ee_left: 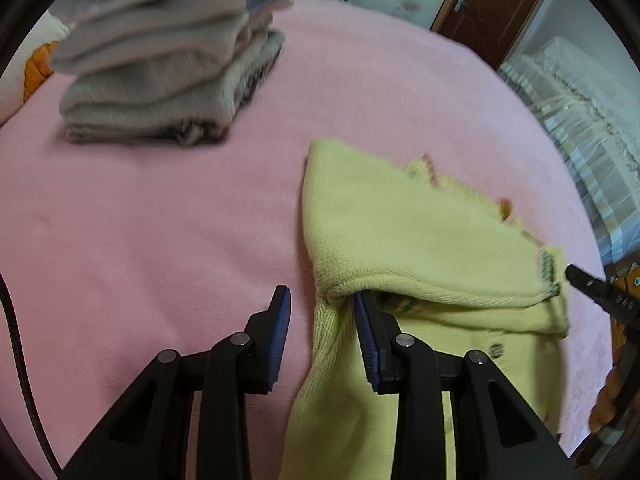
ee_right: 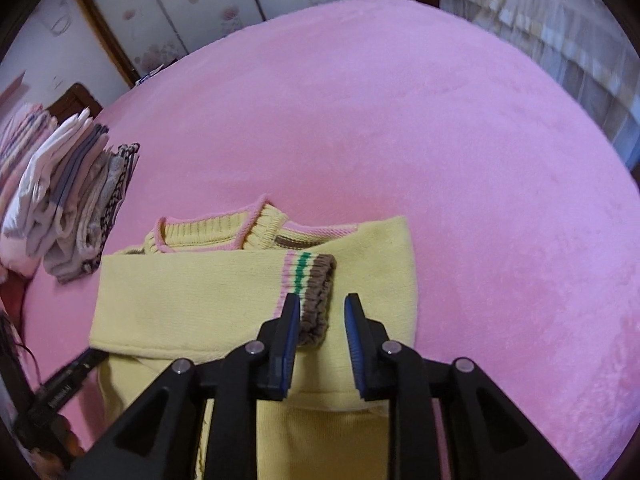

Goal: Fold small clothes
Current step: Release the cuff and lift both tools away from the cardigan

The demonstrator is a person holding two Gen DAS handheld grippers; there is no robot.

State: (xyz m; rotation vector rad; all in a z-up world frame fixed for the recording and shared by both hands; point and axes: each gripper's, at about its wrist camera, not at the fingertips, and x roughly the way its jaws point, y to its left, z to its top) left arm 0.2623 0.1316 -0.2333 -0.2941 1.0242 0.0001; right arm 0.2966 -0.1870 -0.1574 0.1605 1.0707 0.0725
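A small yellow knit sweater (ee_left: 404, 232) lies partly folded on the pink bed cover (ee_left: 140, 220). My left gripper (ee_left: 322, 298) is open at its left folded edge; the right finger sits under the fold, the left finger over bare cover. In the right wrist view the sweater (ee_right: 192, 300) has a sleeve folded across it, with a striped brown cuff (ee_right: 316, 300). My right gripper (ee_right: 322, 304) is open, its fingers either side of the cuff, just above it. The collar (ee_right: 224, 236) has pink trim.
A stack of folded clothes (ee_left: 160, 68) stands at the back left of the bed; it also shows in the right wrist view (ee_right: 68, 208). The other gripper's tip (ee_left: 600, 292) shows at the right. A lace-covered bed (ee_left: 580, 120) and a wooden door (ee_left: 492, 4) lie beyond.
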